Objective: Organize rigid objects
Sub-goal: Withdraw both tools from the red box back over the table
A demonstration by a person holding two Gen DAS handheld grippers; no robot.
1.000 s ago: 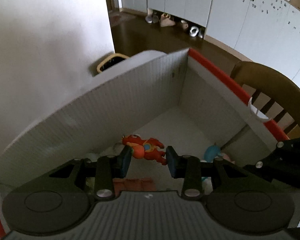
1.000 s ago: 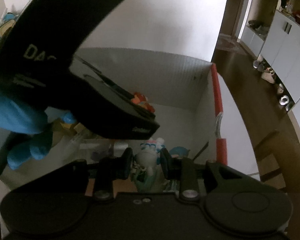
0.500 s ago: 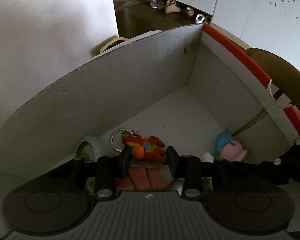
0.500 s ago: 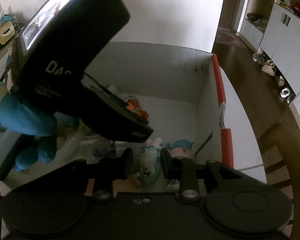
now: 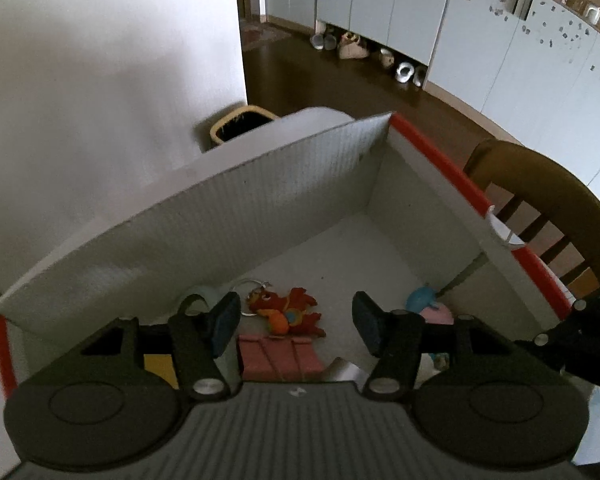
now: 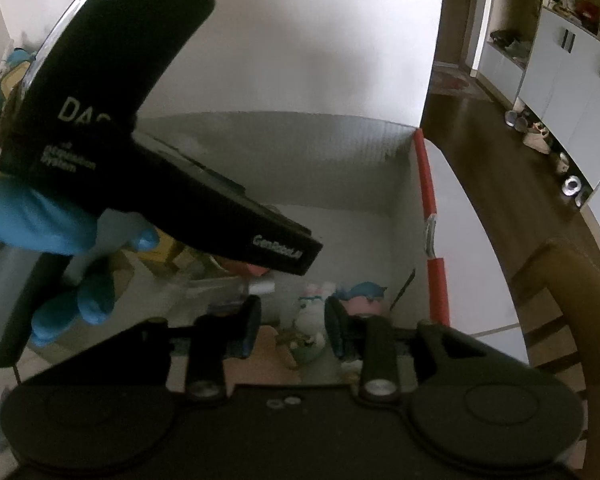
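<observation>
A white corrugated box with red edge tape (image 5: 284,200) holds small toys. An orange-red dragon keychain (image 5: 286,312) lies on the box floor below my left gripper (image 5: 294,322), which is open and empty above the box. A pink clip-like piece (image 5: 280,360) lies just under it. A blue and pink figure (image 5: 426,304) sits near the right wall. My right gripper (image 6: 290,330) is shut on a small white and green figure (image 6: 310,330) and holds it over the box (image 6: 400,184). The left gripper's body and a blue-gloved hand (image 6: 56,240) fill the right wrist view's left.
A wooden chair (image 5: 548,208) stands right of the box. A yellow-rimmed bin (image 5: 240,124) stands on the floor behind it beside a white wall. White cabinets (image 5: 500,40) with shoes under them line the far side. A pale ring-shaped object (image 5: 198,300) lies in the box.
My left gripper has opened; the dragon keychain it held half a second ago now lies on the box floor. The left gripper has risen. The right gripper still holds the white figure.
</observation>
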